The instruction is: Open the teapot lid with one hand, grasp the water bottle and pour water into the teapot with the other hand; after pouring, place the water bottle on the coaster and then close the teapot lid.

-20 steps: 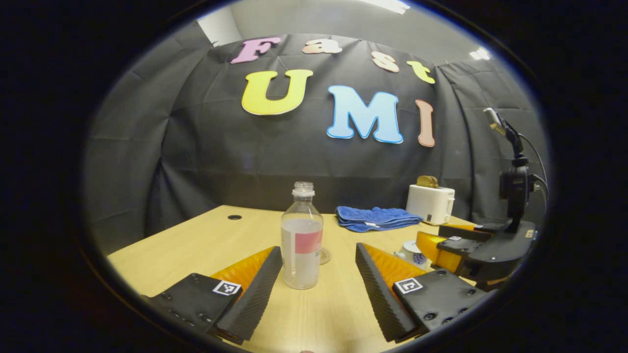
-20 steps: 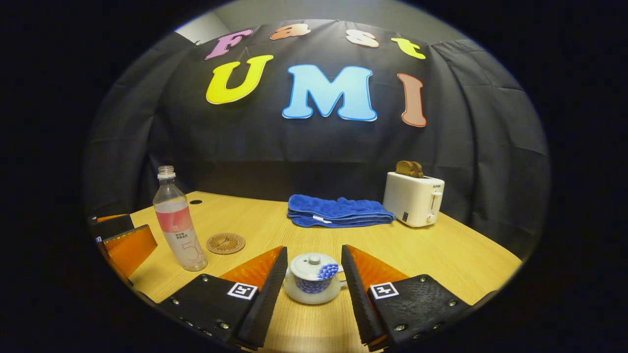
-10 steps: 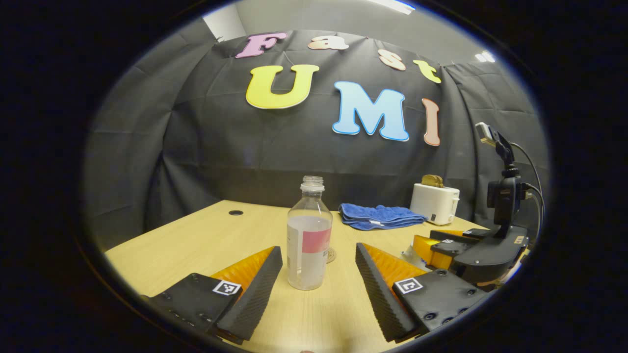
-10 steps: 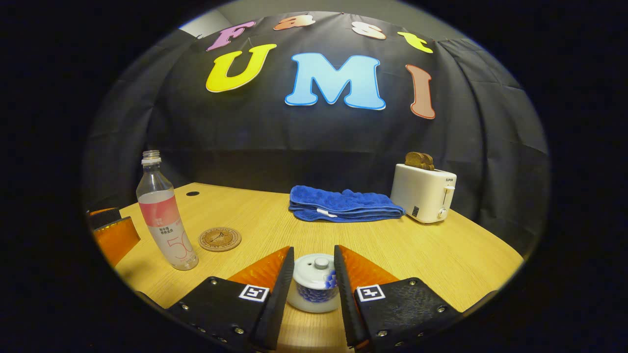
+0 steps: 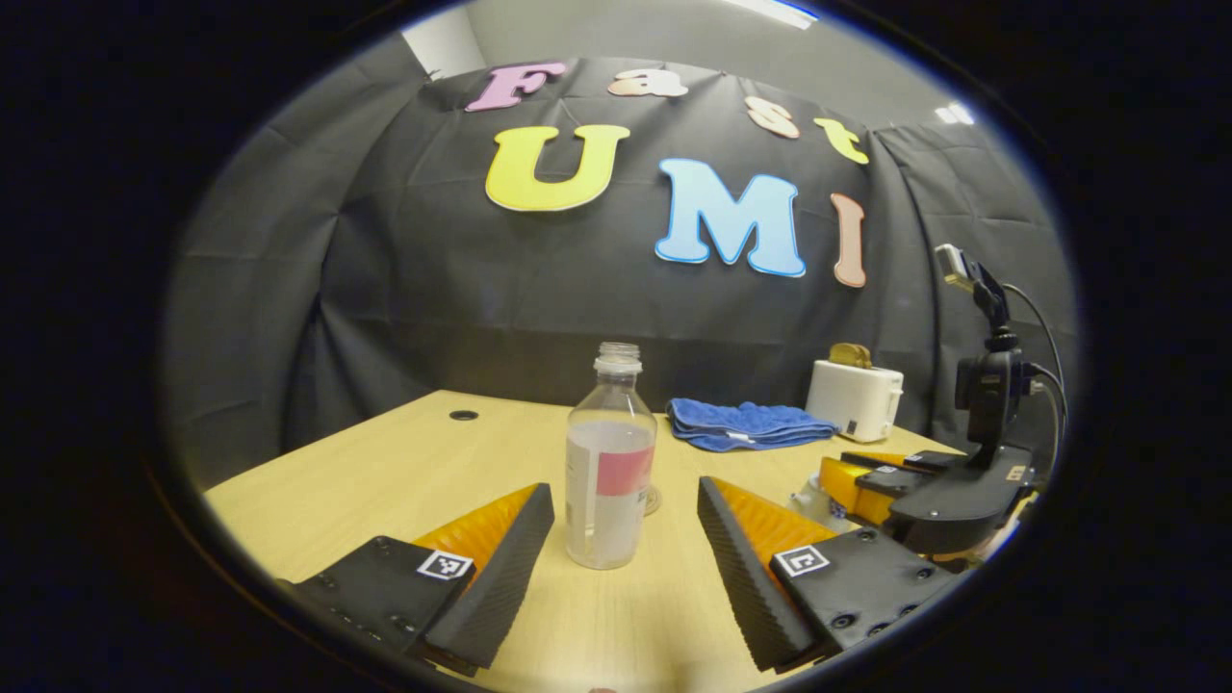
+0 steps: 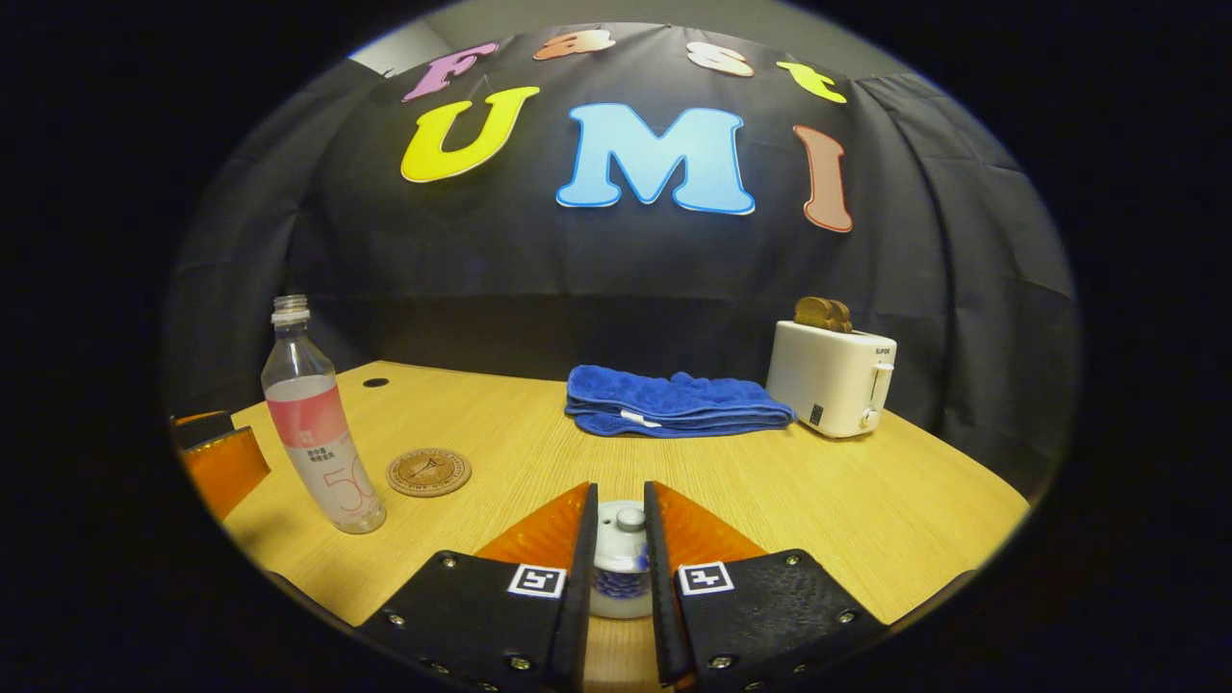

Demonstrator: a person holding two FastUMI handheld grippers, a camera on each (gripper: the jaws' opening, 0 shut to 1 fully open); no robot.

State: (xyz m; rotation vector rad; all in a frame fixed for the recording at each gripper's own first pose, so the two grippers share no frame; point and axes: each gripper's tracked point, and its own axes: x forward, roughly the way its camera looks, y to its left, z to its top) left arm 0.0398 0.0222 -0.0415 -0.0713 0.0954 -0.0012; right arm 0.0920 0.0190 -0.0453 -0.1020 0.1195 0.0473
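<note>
- fingers of the right gripper [image 6: 621, 568] stand narrowly apart with the teapot [image 6: 619, 589] between them, its lid [image 6: 620, 532] and little knob [image 6: 630, 518] sitting in the slot; whether both pads actually press on the lid, i cannot tell from the right gripper view.
- fingers of the left gripper [image 5: 626, 549] are spread wide, and the water bottle [image 5: 609, 469] stands upright on the table [image 5: 404, 472] just ahead of the gap, touching neither finger.
- bottle carries no cap, neck open, clear liquid up to roughly the label band.
- in the right gripper view the same bottle stands toward the table's left edge, with the round coaster [image 6: 428, 472] just beside it and bare.
- teapot sits near the front edge of the table; in the left gripper view the right gripper rig shows toward the right edge, over the spot where a sliver of the pot peeks out.
- progress call: very early. lid looks seated on the pot, bottle not grasped, nothing poured, coaster unused.
- left to do, by my reading: lift the lid off, close on the bottle, tip it over the pot, park it on the coaster, drop the lid back.
- folded blue towel [image 6: 674, 404] and white toaster [image 6: 833, 378] wait along the far edge, well apart from the action.
</note>
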